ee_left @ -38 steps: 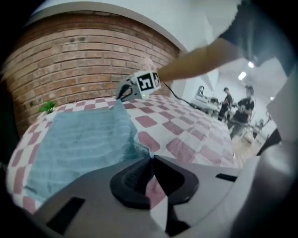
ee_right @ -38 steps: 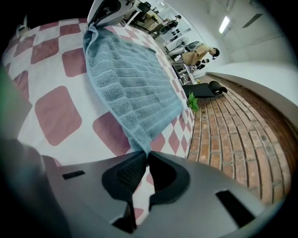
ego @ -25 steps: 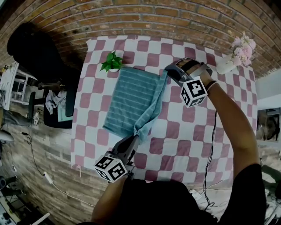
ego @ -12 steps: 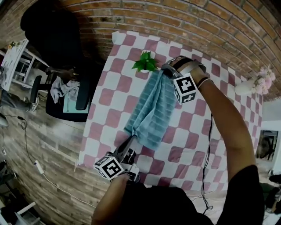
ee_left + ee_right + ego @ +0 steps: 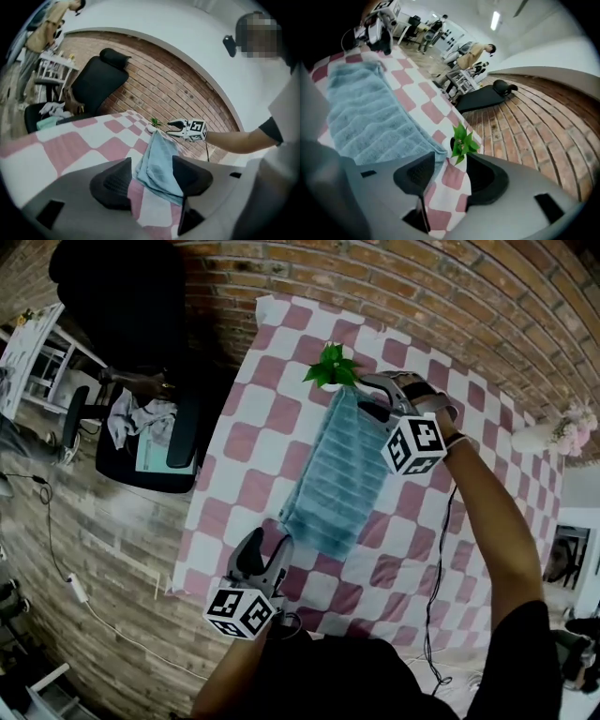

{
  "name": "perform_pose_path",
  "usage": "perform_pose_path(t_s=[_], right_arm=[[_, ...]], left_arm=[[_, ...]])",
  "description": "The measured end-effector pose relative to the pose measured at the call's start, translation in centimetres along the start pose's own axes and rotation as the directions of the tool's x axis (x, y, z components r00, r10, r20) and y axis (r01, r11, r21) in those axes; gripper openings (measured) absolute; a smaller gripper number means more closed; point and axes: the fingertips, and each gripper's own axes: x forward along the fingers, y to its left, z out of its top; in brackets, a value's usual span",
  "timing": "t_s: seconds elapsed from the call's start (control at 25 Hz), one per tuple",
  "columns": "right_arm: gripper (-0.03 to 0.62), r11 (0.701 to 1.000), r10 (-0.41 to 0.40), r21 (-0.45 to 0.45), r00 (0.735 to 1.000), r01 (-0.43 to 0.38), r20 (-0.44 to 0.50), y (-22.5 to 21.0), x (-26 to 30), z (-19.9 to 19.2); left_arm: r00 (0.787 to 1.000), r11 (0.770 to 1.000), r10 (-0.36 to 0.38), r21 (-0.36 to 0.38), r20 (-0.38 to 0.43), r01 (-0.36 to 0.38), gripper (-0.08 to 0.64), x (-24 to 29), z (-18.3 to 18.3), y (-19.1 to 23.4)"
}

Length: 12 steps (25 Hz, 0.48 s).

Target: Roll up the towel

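Observation:
The light blue towel lies folded lengthwise into a narrow strip on the pink-and-white checked tablecloth. My left gripper is at the strip's near end. In the left gripper view its jaws are opening, with the towel's end lying loose between the pads and a gap on each side. My right gripper is at the far end beside the plant. Its jaws are opening too, and the towel's corner rests by the left pad, not pinched.
A small potted plant stands just beyond the towel's far end, showing between the right jaws. A vase of pink flowers is at the table's far right. A black office chair stands off the table's left edge.
Both grippers carried the towel's raised edge across to the left, folding it in half lengthwise. Since then both sets of jaws have opened and let the towel go.

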Motion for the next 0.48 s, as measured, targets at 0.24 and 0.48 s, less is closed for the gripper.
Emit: perform_pose_path(t_s=[0.24,0.48], right_arm=[[0.193,0.926,-0.027,0.377,0.991,-0.024,0.13,5.8,-9.7,4.1],[0.218,0.8,0.058,0.573,0.974,-0.177,0.22,16.2,-15.2,10.3]], left_arm=[[0.974,0.809,-0.09,0.555,-0.206,0.192,0.271,0.4,-0.4,-2.1],[0.866,0.311,-0.06,0.815,-0.496,0.489,0.276,0.9,-2.5,-3.5]])
